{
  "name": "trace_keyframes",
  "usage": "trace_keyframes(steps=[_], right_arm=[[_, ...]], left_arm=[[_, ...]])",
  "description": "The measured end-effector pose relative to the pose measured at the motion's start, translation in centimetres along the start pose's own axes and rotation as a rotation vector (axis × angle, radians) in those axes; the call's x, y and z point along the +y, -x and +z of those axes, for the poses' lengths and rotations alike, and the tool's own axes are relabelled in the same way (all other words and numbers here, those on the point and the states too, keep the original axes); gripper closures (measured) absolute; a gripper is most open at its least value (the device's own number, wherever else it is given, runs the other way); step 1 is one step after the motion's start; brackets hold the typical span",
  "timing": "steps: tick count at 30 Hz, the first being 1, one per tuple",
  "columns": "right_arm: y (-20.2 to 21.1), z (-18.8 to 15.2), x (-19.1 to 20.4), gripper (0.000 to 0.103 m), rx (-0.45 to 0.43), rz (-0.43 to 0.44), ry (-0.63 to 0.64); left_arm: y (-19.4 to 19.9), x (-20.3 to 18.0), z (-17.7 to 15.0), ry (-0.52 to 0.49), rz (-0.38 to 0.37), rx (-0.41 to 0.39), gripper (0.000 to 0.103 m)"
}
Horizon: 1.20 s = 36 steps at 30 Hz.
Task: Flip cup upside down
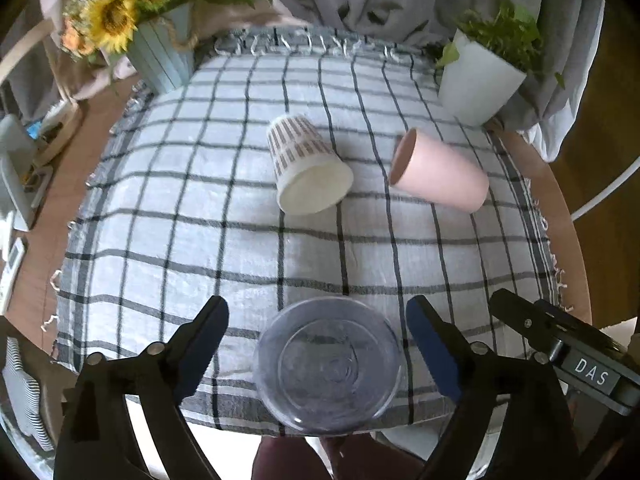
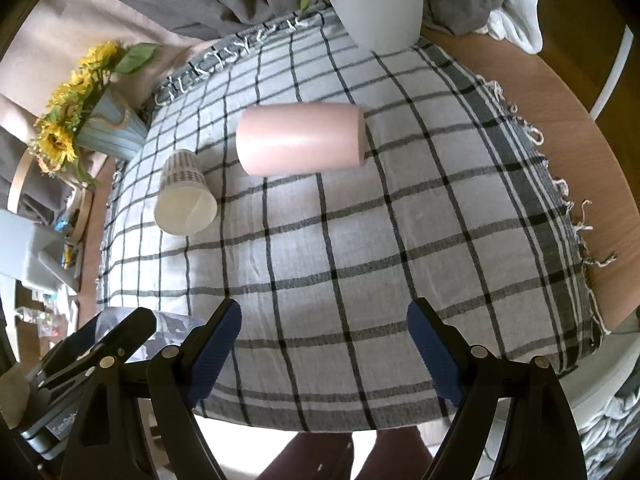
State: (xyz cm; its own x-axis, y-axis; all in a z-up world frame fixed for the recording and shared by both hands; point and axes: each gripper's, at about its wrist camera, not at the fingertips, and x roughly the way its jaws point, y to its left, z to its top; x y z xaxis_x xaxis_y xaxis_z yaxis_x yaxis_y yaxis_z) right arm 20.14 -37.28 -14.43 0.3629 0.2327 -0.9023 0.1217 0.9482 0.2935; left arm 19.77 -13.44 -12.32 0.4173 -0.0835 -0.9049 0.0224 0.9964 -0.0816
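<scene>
The left gripper [image 1: 316, 340] is hovering over the near edge of the checked cloth [image 1: 224, 240] with its 2 blue-padded fingers [image 1: 202, 354] spread wide. A clear cup [image 1: 326, 366] is standing between them, seen from above, with a gap on each side, so nothing is being gripped. It is hard to tell whether its mouth or its base is facing up.

The right gripper [image 2: 324, 344] is hanging open too, its fingers [image 2: 216, 354] wide apart over bare cloth [image 2: 360, 248] near the front edge, holding nothing. In its view the left gripper is showing at the lower left with the clear cup [image 2: 172, 326] behind it.

Farther back, 2 cups are lying on their sides: a patterned paper cup [image 1: 306, 164] with its mouth toward the camera, and a pink cup [image 1: 438, 172] just to its right, apart from it.

A sunflower pot [image 1: 160, 52] is sitting at the far left corner and a white plant pot [image 1: 478, 80] at the far right.
</scene>
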Motion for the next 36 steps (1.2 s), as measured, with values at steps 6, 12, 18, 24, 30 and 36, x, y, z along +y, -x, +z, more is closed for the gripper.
trace_keyframes(steps=[6,12,18,24,30,36], right_arm=[[2.8,-0.6,0.7,0.014,-0.081,-0.003,0.028],[7.2,-2.3,2.8,0.008,-0.219,0.0,0.081],[11.5,-5.8,5.6,0.005,-0.343,-0.025,0.126],[14.7,-10.9,8.1,0.005,-0.409,-0.053,0.133],[17.4,-15.3,9.7,0.005,-0.48,-0.068,0.138],[19.7,-18.9,10.8,0.005,-0.546,-0.067,0.149]], left_arm=[[4.3,0.5,-0.9,0.003,0.075,-0.172,0.002],[8.6,1.8,-2.4,-0.006,0.087,-0.279,0.0],[12.5,3.2,-5.3,-0.033,0.08,-0.355,0.0],[15.8,5.1,-8.7,-0.047,0.033,-0.394,0.0],[18.8,6.4,-12.1,-0.075,0.011,-0.437,0.0],[21.1,7.4,-14.4,-0.059,0.021,-0.465,0.0]])
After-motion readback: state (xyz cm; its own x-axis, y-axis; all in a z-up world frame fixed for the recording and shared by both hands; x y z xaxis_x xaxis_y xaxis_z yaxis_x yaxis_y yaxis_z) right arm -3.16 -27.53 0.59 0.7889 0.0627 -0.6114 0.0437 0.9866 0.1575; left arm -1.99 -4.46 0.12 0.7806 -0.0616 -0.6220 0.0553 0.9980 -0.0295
